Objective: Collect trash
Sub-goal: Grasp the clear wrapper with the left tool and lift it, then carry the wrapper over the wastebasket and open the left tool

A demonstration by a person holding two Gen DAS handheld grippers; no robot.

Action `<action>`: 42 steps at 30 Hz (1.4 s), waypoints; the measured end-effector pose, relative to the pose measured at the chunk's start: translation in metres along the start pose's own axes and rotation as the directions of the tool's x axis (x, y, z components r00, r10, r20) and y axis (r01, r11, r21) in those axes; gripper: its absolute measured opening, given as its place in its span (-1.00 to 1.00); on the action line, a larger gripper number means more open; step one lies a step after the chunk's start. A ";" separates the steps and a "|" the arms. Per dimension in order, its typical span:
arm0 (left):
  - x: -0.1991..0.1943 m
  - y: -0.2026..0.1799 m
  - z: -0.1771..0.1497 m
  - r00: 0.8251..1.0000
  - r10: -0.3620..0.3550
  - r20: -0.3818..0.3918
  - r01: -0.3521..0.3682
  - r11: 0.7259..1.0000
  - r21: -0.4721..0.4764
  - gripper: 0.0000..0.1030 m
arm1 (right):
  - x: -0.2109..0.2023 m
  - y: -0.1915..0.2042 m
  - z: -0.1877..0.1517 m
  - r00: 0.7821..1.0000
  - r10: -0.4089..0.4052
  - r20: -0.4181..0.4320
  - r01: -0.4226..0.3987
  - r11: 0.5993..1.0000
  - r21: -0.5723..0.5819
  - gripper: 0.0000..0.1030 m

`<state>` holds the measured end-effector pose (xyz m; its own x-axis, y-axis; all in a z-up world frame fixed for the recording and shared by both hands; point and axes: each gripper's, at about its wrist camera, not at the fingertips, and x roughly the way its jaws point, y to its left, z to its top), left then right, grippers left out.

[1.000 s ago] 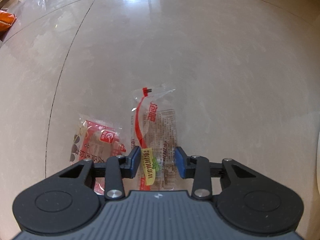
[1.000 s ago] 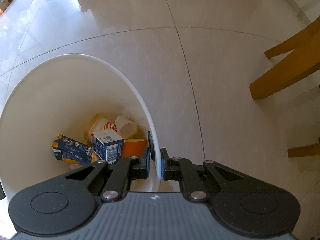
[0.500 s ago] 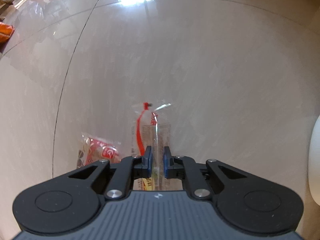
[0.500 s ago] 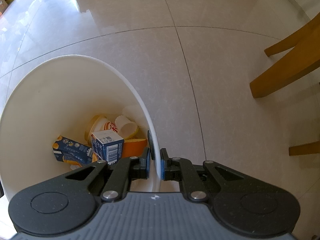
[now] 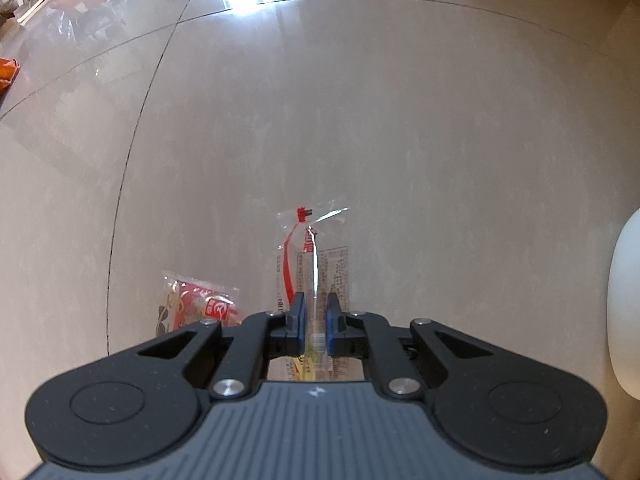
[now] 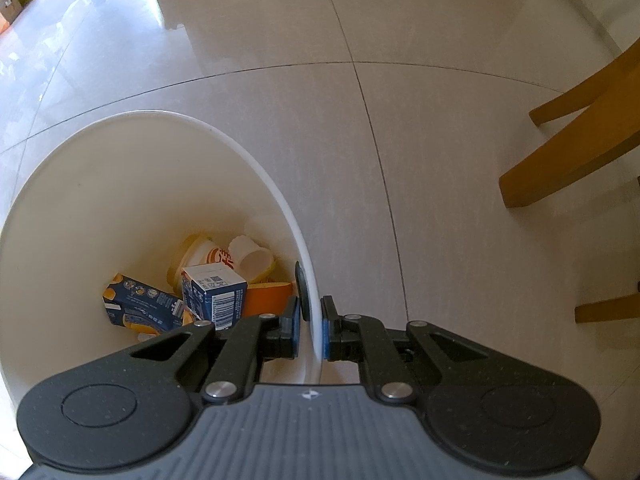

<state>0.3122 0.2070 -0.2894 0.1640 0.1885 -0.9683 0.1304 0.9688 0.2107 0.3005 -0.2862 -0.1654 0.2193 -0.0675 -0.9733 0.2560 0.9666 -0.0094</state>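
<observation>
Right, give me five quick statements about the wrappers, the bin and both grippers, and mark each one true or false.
1. The left gripper is shut on the clear wrapper. True.
2. The right gripper hangs open above the bin. False: it pinches the white bin by its rim.
3. A red snack packet lies on the floor beside the clear wrapper. True.
4. The bin holds nothing. False: cartons and cups lie in it.
5. Wooden chair legs stand near the bin. True.
</observation>
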 end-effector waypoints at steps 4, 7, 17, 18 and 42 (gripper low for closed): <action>-0.010 -0.002 0.004 1.000 -0.007 -0.002 0.007 1.000 0.018 -0.87 | 0.000 0.003 0.000 1.000 -0.010 -0.002 0.010 1.000 -0.009 -0.75; -0.023 -0.004 0.011 1.000 -0.010 -0.016 0.011 0.999 0.046 -0.88 | 0.001 0.003 -0.001 1.000 -0.012 0.001 0.012 1.000 -0.016 -0.75; -0.101 -0.025 0.042 0.998 -0.067 0.006 0.066 0.986 0.156 -0.88 | 0.000 0.000 -0.005 1.000 0.004 0.027 -0.003 1.000 -0.022 -0.76; -0.111 -0.028 0.045 0.997 -0.082 0.009 0.079 0.982 0.170 -0.88 | 0.000 0.001 -0.004 1.000 0.003 0.026 -0.003 1.000 -0.021 -0.76; -0.313 -0.190 0.074 0.914 -0.404 -0.030 0.354 0.762 0.543 -0.87 | 0.003 -0.002 0.009 0.998 0.003 -0.058 -0.002 1.000 0.015 -0.76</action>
<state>0.3088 -0.0482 -0.0167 0.0683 -0.2142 -0.9744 0.6881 0.7173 -0.1095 0.3091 -0.2903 -0.1663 0.1655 -0.0504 -0.9849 0.2700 0.9629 -0.0039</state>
